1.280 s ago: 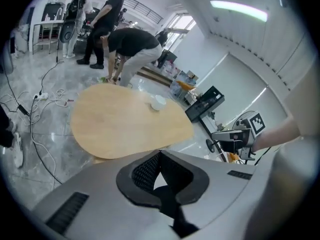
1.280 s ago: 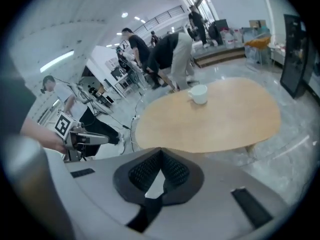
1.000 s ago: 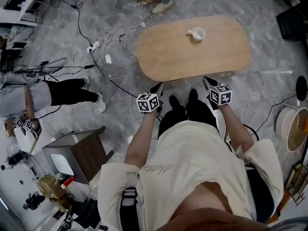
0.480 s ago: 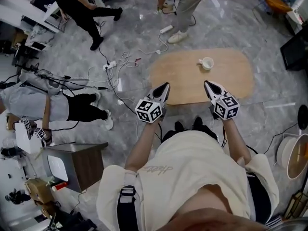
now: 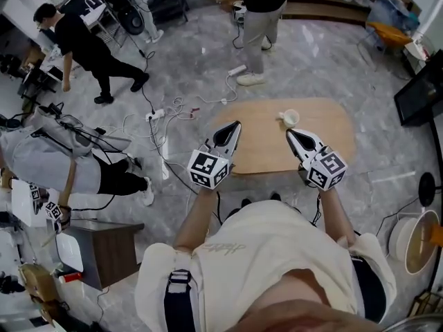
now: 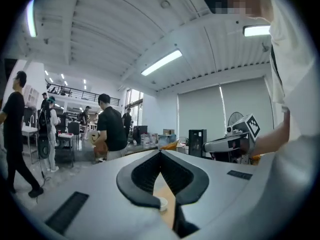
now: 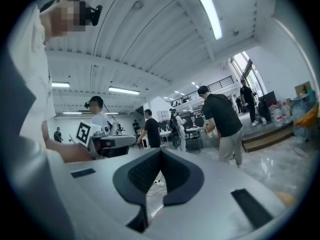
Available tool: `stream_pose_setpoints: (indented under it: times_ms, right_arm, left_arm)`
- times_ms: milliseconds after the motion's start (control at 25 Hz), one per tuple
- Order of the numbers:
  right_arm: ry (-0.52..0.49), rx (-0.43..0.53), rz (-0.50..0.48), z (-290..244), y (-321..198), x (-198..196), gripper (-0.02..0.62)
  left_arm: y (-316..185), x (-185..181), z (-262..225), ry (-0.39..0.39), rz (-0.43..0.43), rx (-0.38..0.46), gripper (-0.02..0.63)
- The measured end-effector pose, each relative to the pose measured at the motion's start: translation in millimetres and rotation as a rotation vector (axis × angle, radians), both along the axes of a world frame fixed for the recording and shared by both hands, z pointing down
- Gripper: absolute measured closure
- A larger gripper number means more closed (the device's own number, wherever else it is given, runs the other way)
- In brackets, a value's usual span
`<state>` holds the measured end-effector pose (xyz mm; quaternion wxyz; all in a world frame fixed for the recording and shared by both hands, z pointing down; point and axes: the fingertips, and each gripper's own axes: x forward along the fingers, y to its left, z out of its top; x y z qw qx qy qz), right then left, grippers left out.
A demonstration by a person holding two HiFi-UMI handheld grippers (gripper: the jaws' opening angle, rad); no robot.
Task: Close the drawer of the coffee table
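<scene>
Jaws of left gripper (image 5: 236,125) and right gripper (image 5: 290,133), pressed together empty, now hang higher above the coffee table (image 5: 266,149) (no open drawer shows): closing looks done.

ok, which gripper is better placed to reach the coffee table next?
Left, marginally: the left gripper sights coffee table and cup past its shut jaws; right gripper sights floor. No drawer visible.

The tabletop (image 5: 263,151) lies at the person's 12 o'clock, with a cup (image 5: 290,117) on its far edge. The left gripper (image 5: 237,124) hangs over its 9 o'clock end, and the right gripper (image 5: 289,132) is just before the cup. Cables (image 5: 163,109) lie on the floor (image 5: 332,54) at 10 o'clock. A cabinet (image 5: 104,251) stands at 8 o'clock.
</scene>
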<state>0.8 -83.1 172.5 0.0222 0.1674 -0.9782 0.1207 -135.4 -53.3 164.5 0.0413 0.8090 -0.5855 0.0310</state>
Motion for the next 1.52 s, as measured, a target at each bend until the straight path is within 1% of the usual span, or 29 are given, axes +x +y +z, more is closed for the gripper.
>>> stream_pose_setpoints:
  times_ms: [120, 200, 320, 520, 640, 1000, 1120, 1320, 1520]
  right_arm:
    - [-0.011, 0.020, 0.018, -14, 1, 8, 0.601]
    - [-0.024, 0.027, 0.031, -19, 3, 15, 0.601]
    - [-0.031, 0.062, 0.039, -28, 10, 25, 0.601]
    - [-0.013, 0.080, 0.042, -31, 25, 35, 0.601]
    - [-0.001, 0.092, 0.035, -33, 28, 36, 0.601]
    - [-0.014, 0.094, 0.061, -37, 29, 43, 0.603]
    - [-0.032, 0.084, 0.067, -37, 32, 40, 0.603]
    - [0.000, 0.120, 0.057, -37, 41, 41, 0.603]
    - [-0.007, 0.103, 0.071, -35, 40, 50, 0.603]
  left_arm:
    - [-1, 16, -16, -0.035, 0.023, 0.029, 0.601]
    - [0, 24, -19, -0.039, 0.036, 0.037, 0.601]
    - [6, 30, -15, -0.037, 0.036, 0.031, 0.601]
    - [23, 33, -5, -0.023, 0.005, -0.006, 0.601]
    - [27, 34, -9, -0.024, 0.000, -0.003, 0.601]
    - [36, 38, -17, -0.032, -0.016, 0.013, 0.601]
    - [40, 36, -15, -0.024, -0.018, 0.007, 0.601]
    - [44, 38, -16, -0.011, -0.025, 0.012, 0.601]
    - [46, 40, -11, 0.003, -0.028, 0.008, 0.601]
